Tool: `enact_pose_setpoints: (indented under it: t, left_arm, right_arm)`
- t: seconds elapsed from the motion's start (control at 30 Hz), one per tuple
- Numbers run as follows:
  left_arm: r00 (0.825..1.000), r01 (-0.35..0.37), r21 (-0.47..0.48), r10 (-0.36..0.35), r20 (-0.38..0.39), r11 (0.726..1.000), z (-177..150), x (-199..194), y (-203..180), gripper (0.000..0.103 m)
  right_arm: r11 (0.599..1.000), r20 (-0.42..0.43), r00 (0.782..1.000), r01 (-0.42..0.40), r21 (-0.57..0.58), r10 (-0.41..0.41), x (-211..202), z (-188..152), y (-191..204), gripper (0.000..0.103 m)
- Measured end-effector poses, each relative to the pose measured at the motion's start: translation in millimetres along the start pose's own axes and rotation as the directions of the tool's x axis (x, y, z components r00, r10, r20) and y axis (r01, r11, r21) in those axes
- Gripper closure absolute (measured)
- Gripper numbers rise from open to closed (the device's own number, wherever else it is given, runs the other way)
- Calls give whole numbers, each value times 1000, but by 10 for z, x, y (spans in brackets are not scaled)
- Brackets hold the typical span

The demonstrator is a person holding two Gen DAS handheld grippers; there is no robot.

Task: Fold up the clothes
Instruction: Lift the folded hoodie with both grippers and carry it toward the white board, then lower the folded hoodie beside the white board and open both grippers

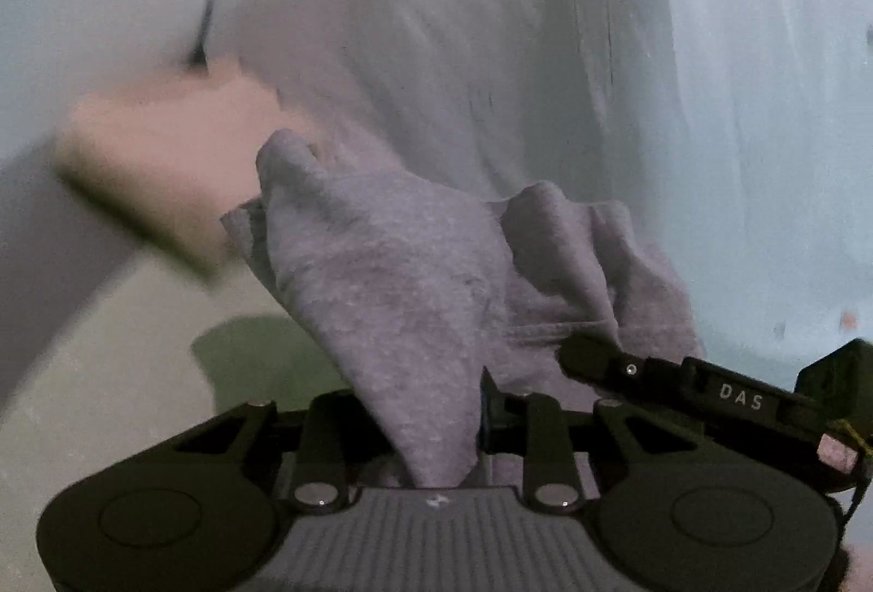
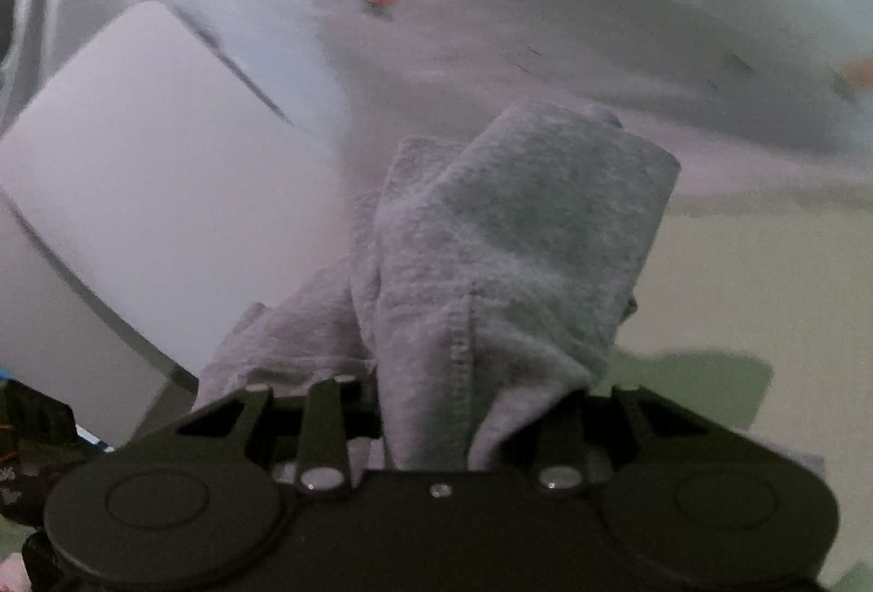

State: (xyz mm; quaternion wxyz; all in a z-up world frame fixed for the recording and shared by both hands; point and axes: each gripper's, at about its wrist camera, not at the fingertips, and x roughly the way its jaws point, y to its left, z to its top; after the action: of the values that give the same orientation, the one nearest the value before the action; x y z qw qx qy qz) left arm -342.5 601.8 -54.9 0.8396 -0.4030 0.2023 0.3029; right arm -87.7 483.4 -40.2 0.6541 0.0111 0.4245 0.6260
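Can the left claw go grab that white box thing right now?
Probably not. The left claw is already pinched shut on bunched grey knit cloth, so it has no free grip. The white box-like block sits off to one side, blurred; it would likely need to drop the cloth first.

Grey heathered knit cloth garment (image 1: 404,275) between jaws: soft, matt, slightly fuzzy; stitched hem seam visible in right wrist view (image 2: 480,253). Left gripper (image 1: 436,434) body: black matt plastic, ribbed grey panel, shiny metal pins. Right gripper (image 2: 436,428): same black matt plastic. Pale table (image 2: 764,275) beyond jaws: smooth, matt. White box (image 2: 153,188) left of jaws: smooth.
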Motion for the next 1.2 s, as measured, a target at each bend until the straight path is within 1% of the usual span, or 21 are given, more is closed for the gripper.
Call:
enact_pose_setpoints:
  t: [0.07, 0.17, 0.33, 0.37, 0.4, 0.43, 0.47, 0.5, 0.57, 0.63, 0.67, 0.7, 0.73, 0.8, 0.87, 0.9, 0.93, 1.0, 1.07, 1.13, 1.2]
  left_arm:
    - [998, -18, -24, 19, 64, 1000, 253, -27, 119, 74]
    - [986, -61, -61, 70, 148, 996, 566, 5, 317, 74]
    - [948, -160, -162, 197, 251, 974, 918, 164, 748, 74]
    - [939, -181, -191, 228, 259, 965, 946, 231, 846, 74]
    - [929, -202, -220, 258, 265, 954, 974, 299, 945, 73]
    - [923, -227, -262, 293, 251, 938, 980, 388, 1068, 71]
    - [917, -257, -298, 330, 226, 919, 968, 465, 1178, 68]
    - [910, -292, -331, 367, 193, 897, 931, 541, 1295, 67]
    - [904, -318, -369, 397, 159, 873, 816, 597, 1482, 61]
    - [901, -330, -391, 410, 140, 859, 713, 602, 1617, 53]
    - [902, -329, -393, 409, 140, 859, 675, 573, 1650, 43]
    - [899, -334, -396, 416, 141, 855, 638, 525, 1668, 38]
    - [895, -340, -401, 424, 141, 851, 602, 472, 1682, 32]
    - [890, -343, -409, 432, 145, 846, 528, 371, 1701, 29]
    - [885, -356, -403, 442, 144, 843, 445, 318, 1691, 18]
    - [882, -370, -391, 451, 136, 843, 412, 332, 1680, 16]
    - [880, -384, -379, 458, 127, 842, 381, 354, 1668, 14]
    - [882, -398, -380, 462, 94, 835, 371, 394, 1682, 9]
    - [887, -399, -381, 456, 71, 834, 327, 346, 1693, 9]
    - [874, -436, -324, 480, 70, 840, 332, 271, 1613, 7]
    - [863, -466, -245, 498, 86, 850, 334, 183, 1489, 5]
  right_arm:
    - [996, -5, 999, -48, -76, 48, 269, 310, 151, 68]
    - [976, -31, 994, -106, -192, 102, 765, 708, 374, 67]
    - [911, -122, 980, -194, -364, 160, 1868, 1271, 734, 66]
    - [897, -132, 979, -198, -396, 158, 2074, 1329, 791, 63]
    - [879, -137, 980, -188, -438, 141, 2325, 1369, 850, 53]
    - [866, -136, 985, -161, -473, 108, 2544, 1384, 884, 47]
    - [850, -131, 990, -112, -514, 51, 2778, 1367, 905, 35]
    - [830, -123, 992, -63, -554, -6, 3006, 1347, 922, 29]
    - [783, -84, 989, 42, -621, -120, 3349, 1240, 898, 29]
    - [750, 8, 974, 178, -637, -225, 3498, 1160, 834, 27]
    - [761, 48, 968, 223, -609, -245, 3476, 1154, 789, 23]
    - [771, 85, 961, 263, -579, -263, 3446, 1146, 747, 21]
    - [789, 109, 959, 276, -549, -260, 3356, 1113, 736, 21]
    - [822, 156, 955, 297, -485, -253, 3174, 1044, 716, 21]
    - [849, 174, 959, 279, -449, -224, 3026, 909, 736, 17]
    - [860, 134, 967, 255, -442, -218, 3059, 839, 720, 12]
    - [870, 93, 972, 233, -434, -214, 3097, 770, 700, 10]
    - [891, -1, 970, 223, -395, -243, 3237, 657, 584, 9]
    - [915, -3, 970, 229, -333, -244, 3232, 621, 532, 8]
    - [906, -5, 965, 246, -344, -263, 3138, 646, 624, 0]
    - [892, 14, 963, 255, -374, -269, 2989, 621, 738, 0]
